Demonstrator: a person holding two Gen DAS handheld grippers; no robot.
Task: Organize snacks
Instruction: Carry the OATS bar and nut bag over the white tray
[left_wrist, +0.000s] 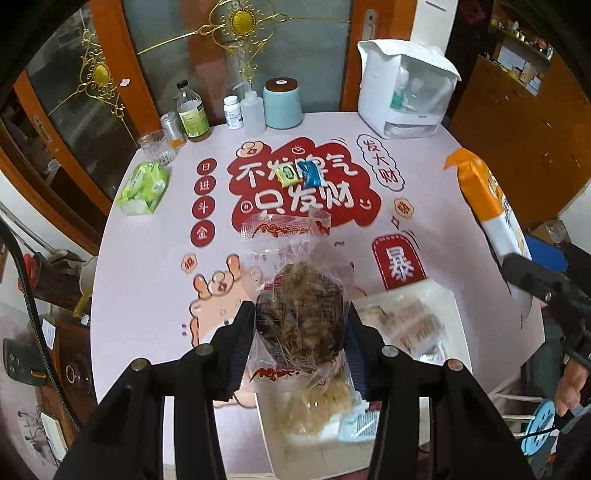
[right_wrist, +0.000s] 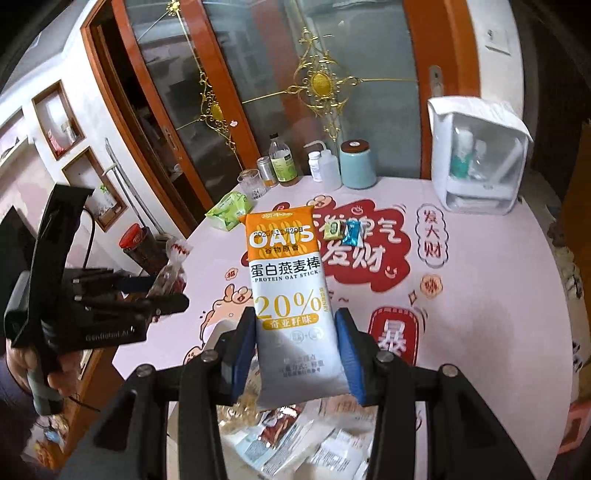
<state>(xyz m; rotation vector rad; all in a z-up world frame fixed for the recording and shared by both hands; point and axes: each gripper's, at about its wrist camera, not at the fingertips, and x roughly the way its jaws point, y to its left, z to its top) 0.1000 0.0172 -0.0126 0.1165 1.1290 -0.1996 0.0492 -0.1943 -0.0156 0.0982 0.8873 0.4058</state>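
Now both grippers are carrying snacks above the table's (left_wrist: 147, 258) near edge — left gripper (left_wrist: 301, 325) clamping a clear bag (left_wrist: 299, 310), right gripper (right_wrist: 297, 354) clamping an oat bar (right_wrist: 291, 295) — probably for sorting.

The right gripper (right_wrist: 297, 341) clamps a protein oat stick packet (right_wrist: 291, 291) between its blue pads (right_wrist: 349, 354), the packet standing upright at the centre. At 9 o'clock the left gripper (right_wrist: 168, 295) holds a clear snack bag (right_wrist: 171, 275) with red print. Toward 12 o'clock on the pink tablecloth (right_wrist: 480, 314) lie a small yellow candy (right_wrist: 332, 233) and a blue candy (right_wrist: 351, 236), touching each other. At 6 o'clock, beneath the packet, is a blurred heap of wrapped snacks (right_wrist: 314, 443). At 2 o'clock stands a white storage box (right_wrist: 476, 158).
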